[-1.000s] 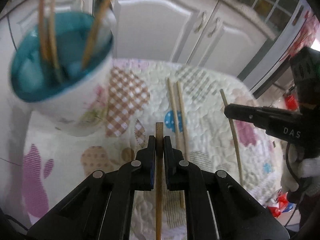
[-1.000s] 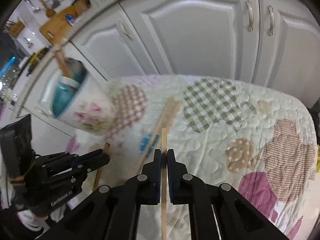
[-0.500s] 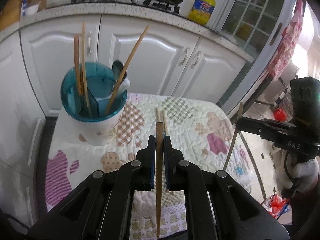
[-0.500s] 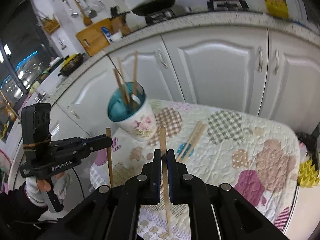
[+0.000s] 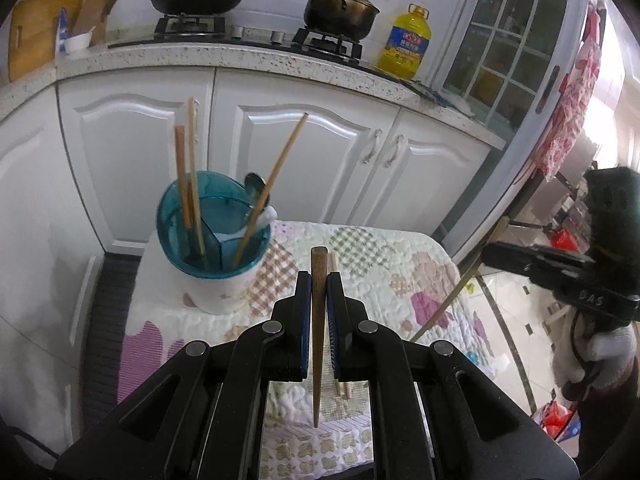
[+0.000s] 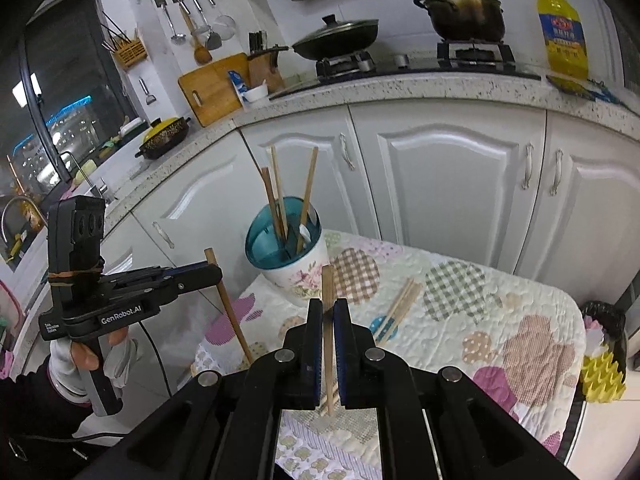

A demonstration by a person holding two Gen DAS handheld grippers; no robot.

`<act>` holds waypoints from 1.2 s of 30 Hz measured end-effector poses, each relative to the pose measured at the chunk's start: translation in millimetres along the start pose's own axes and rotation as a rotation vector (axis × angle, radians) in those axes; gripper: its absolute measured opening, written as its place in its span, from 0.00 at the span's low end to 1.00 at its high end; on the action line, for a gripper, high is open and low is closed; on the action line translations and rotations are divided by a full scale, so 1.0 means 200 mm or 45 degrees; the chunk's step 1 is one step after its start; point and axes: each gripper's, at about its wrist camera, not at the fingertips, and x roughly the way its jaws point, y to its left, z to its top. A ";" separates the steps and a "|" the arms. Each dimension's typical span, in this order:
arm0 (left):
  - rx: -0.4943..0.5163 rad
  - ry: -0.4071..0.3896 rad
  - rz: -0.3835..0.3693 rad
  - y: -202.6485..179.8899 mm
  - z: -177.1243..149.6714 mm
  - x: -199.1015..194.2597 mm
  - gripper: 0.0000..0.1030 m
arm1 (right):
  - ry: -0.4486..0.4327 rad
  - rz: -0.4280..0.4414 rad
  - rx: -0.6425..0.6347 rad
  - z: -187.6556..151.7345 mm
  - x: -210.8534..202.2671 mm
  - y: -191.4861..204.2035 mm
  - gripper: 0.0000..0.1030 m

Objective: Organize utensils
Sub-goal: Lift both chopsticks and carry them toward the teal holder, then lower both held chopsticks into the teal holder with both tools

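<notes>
Left wrist view: nearest, the left gripper (image 5: 319,280) is clamped on a dark brown chopstick (image 5: 317,332), held upright above the near edge of the quilted table (image 5: 400,276). In the right wrist view the right gripper (image 6: 327,306) pinches a paler chopstick (image 6: 328,336), also upright. Farther on, two more chopsticks (image 6: 398,310) lie side by side on the cloth. Beyond them, at the table's far left corner, stands the flowered holder (image 5: 214,236) with three chopsticks and a spoon inside. White cabinets (image 5: 304,160) are behind.
</notes>
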 end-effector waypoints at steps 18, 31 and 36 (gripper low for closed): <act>-0.021 -0.063 0.028 0.06 0.09 -0.12 0.06 | -0.089 0.038 -0.116 0.27 0.00 0.22 0.05; -0.093 -0.231 0.071 0.25 0.33 -0.38 0.06 | -0.149 0.089 -0.142 0.44 0.01 0.31 0.05; -0.074 -0.330 0.143 0.28 0.48 -0.45 0.06 | -0.185 0.104 -0.142 0.54 0.02 0.35 0.05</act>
